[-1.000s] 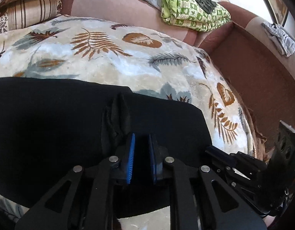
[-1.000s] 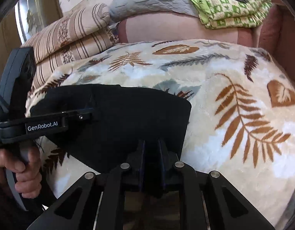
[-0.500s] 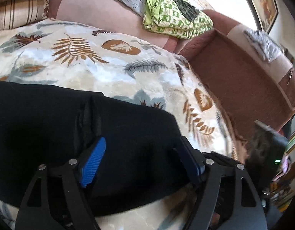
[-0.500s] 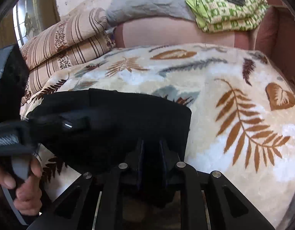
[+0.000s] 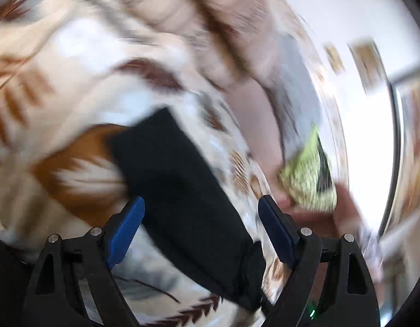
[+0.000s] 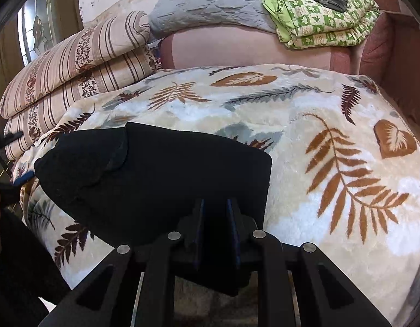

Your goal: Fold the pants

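The black pants (image 6: 160, 174) lie folded on a leaf-patterned blanket (image 6: 332, 125). My right gripper (image 6: 215, 218) is shut on the near edge of the pants. In the blurred left wrist view the pants (image 5: 182, 185) run diagonally between the blue-padded fingers. My left gripper (image 5: 200, 211) is open, holds nothing, and hovers above the cloth. Its blue pad also shows at the far left of the right wrist view (image 6: 23, 178), beside the left end of the pants.
Striped folded bedding (image 6: 73, 81) is stacked at the back left. A grey quilt (image 6: 210, 8) and a green patterned blanket (image 6: 324, 21) lie on the pink sofa back (image 6: 237, 51). A sofa arm (image 6: 395, 62) rises on the right.
My left gripper let go of the pants, opened wide and swung fast to the left end of the pants. My right gripper stayed shut on the pants' near edge.
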Demonstrator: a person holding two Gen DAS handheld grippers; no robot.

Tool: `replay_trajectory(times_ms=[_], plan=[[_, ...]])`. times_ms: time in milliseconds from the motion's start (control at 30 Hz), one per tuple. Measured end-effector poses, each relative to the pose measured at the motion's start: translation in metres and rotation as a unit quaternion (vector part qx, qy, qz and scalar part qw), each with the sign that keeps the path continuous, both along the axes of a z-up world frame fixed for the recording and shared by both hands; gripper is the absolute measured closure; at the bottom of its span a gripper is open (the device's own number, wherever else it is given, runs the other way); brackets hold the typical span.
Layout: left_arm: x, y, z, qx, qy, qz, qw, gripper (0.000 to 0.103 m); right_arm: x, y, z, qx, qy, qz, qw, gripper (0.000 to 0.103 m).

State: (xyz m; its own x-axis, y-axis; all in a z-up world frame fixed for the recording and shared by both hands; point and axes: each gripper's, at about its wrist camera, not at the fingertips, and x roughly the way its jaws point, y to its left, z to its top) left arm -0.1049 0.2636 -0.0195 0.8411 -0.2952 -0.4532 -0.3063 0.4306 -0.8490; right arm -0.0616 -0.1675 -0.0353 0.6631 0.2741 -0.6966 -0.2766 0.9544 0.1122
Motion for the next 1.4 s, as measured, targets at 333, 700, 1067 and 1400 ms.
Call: replay_trajectory(times_ms=[333,700,1067,1400], plan=[[0.025,0.004,-0.033,-0.089,-0.004,-0.018,0.9958,0.009,-0.001,0.000,0.000,-0.001,-0.003,0.000,1.000,0.085],[0.019,0.013,-0.030,-0.054,0.020,0.023,0.9981,0.083,-0.001,-0.001,-0.001,0.000,-0.004,0.001,1.000,0.085],[0.024,-0.074,0.050,0.353,-0.011,-0.015,0.9354,0.093,0.002,-0.008,0.001,0.037,0.012,-0.004,0.999,0.084],[0.019,-0.232,0.089,0.479,-0.179,-0.218,0.8315,0.093,-0.005,-0.057,0.032,0.153,-0.035,-0.062,0.986,0.083]])
